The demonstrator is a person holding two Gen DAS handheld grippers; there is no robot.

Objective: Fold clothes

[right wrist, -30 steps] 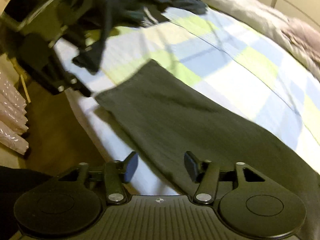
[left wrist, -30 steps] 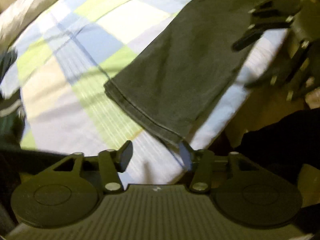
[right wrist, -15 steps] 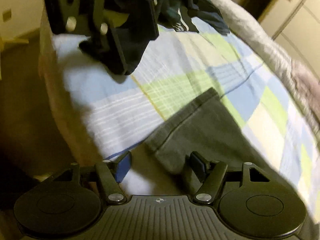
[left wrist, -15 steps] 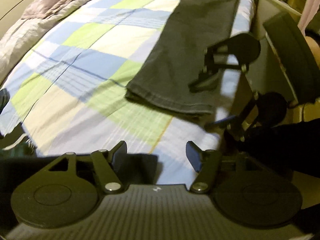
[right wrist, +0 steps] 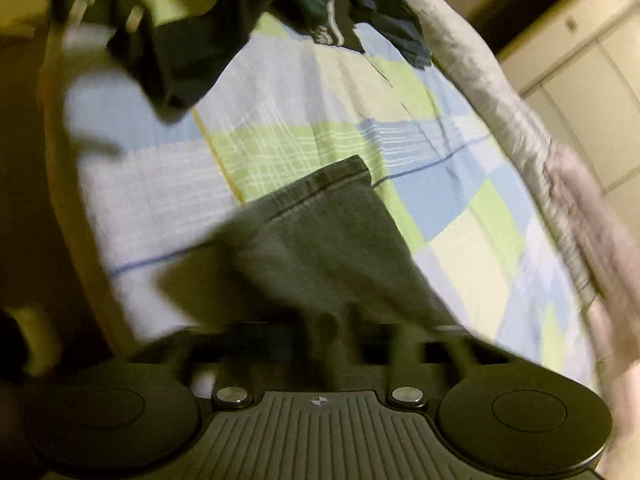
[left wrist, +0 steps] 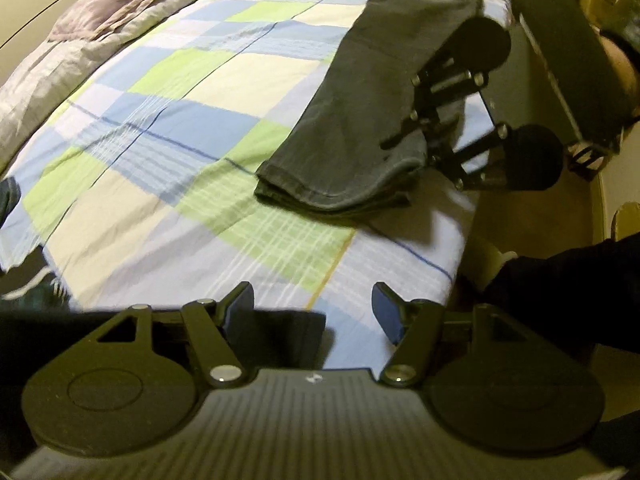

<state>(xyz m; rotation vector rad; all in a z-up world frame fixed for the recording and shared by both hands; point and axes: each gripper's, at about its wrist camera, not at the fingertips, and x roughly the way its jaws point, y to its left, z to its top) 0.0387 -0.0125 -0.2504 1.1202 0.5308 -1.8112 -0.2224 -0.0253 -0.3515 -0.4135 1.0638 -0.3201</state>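
Where the left wrist view had the right claw [left wrist: 420, 160] hovering spread over the trousers [left wrist: 372, 108] half a second ago, it now sits down at the hem corner on the side nearest the bed's edge, its jaws closing on the cloth, which bunches up between them. The trousers lie lengthwise along that edge of the checked bedspread [left wrist: 192, 120], hem end toward this camera, and the hem corner is lifting a little off the bedspread. The left claw [left wrist: 312, 308] stands roughly half open over bare bedspread, short of the hem, with nothing between its fingers.

In the right wrist view, blurred by motion, the fingers that stood wide apart half a second ago have drawn nearly together at the bottom of the picture, with the dark trouser cloth [right wrist: 332, 248] running in between them. The hem points away from this claw toward a heap of dark clothes [right wrist: 340, 12] at the far end of the bed.

This reads as the grasp that starts a fold: one hem corner is being taken, while the other corner is not yet held.
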